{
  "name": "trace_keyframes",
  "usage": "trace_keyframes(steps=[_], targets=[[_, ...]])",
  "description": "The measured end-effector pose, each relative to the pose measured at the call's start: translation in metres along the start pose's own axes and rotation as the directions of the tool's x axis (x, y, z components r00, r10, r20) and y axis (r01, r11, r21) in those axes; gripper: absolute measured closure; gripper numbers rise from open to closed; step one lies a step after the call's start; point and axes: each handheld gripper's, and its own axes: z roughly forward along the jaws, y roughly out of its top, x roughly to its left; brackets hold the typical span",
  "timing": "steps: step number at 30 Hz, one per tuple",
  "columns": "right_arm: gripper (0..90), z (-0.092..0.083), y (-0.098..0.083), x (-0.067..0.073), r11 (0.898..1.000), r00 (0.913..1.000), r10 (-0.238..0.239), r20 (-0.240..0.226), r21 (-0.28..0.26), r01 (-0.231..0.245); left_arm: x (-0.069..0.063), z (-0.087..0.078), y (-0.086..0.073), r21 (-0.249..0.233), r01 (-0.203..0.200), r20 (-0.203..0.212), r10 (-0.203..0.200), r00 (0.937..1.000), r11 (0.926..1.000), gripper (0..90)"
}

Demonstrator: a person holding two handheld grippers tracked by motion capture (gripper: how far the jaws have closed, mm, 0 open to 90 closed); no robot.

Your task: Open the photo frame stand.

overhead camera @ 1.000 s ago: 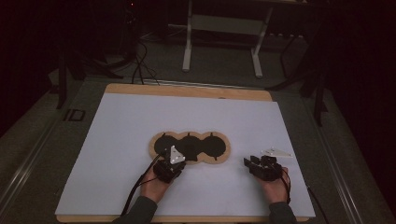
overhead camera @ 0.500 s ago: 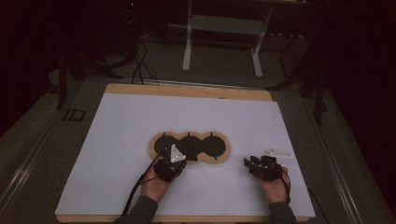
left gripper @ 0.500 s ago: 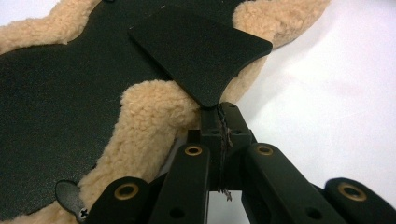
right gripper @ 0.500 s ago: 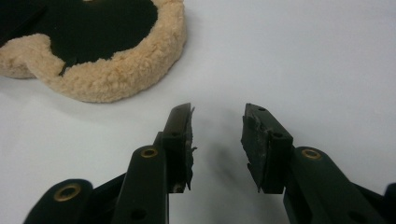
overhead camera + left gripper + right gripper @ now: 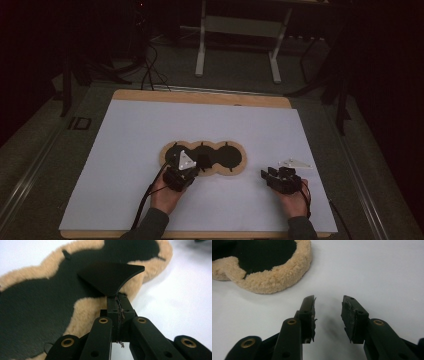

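White paper covers the counter [image 5: 125, 150], and the room behind it is dark.

The left gripper [image 5: 117, 298] has its fingers [image 5: 113, 307] pinched tight on a thin black piece [image 5: 111, 276]. The piece is flat and wide, with a curved edge. Its narrow end sits right between the fingertips, and the wide part sticks out past them. It hangs just above the fuzzy mat [image 5: 87, 310].

The mat is tan and woolly around the edge, with a black middle [image 5: 37, 307] made of round holes joined in a row. In the high view the mat [image 5: 240, 167] lies just in front of the left gripper [image 5: 196, 169], and the black piece [image 5: 203, 161] is over the mat's near edge. The left hand [image 5: 165, 195] is behind the gripper, closer to the person.

The right gripper [image 5: 328, 307] has its fingers [image 5: 308, 312] apart, and nothing is between them. Bare white paper lies under the gap. The end of the mat [image 5: 274, 277] is ahead of these fingers and off to the left in the right gripper view, not touching them. In the high view the right gripper [image 5: 270, 175] rests on the paper, well apart from the left one, with the right hand [image 5: 295, 200] behind it. A small white three-cornered bit [image 5: 295, 163] lies on the paper just past it.

Metal legs [image 5: 201, 45] stand on the floor beyond the counter.
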Motion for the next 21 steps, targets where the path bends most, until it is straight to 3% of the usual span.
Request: trace_keyframes(steps=[2,10,16,21], targets=[[62.6,-0.0001,0.0000,-0.0001,1.000,1.0000,0.000,-0.001,0.001,0.000,0.0026,-0.0030,0.0063,-0.020,0.015,-0.001,-0.015,0.9999,0.9997,89.6],[62.6,-0.0002,0.0001,-0.0003,1.000,1.0000,0.001,-0.003,0.000,-0.001,0.0045,-0.0016,0.0101,-0.011,0.024,-0.002,-0.024,0.9997,0.9997,87.1],[62.6,0.0001,0.0000,-0.0001,1.000,1.0000,-0.002,-0.003,0.001,0.002,0.0027,-0.0013,0.0087,-0.007,0.017,0.008,-0.017,0.9998,0.9998,75.6],[62.6,0.0002,-0.0001,0.0001,1.000,1.0000,-0.003,-0.003,0.002,0.003,0.0026,-0.0032,0.0083,-0.006,-0.001,-0.027,0.001,0.9996,1.0000,66.1]])
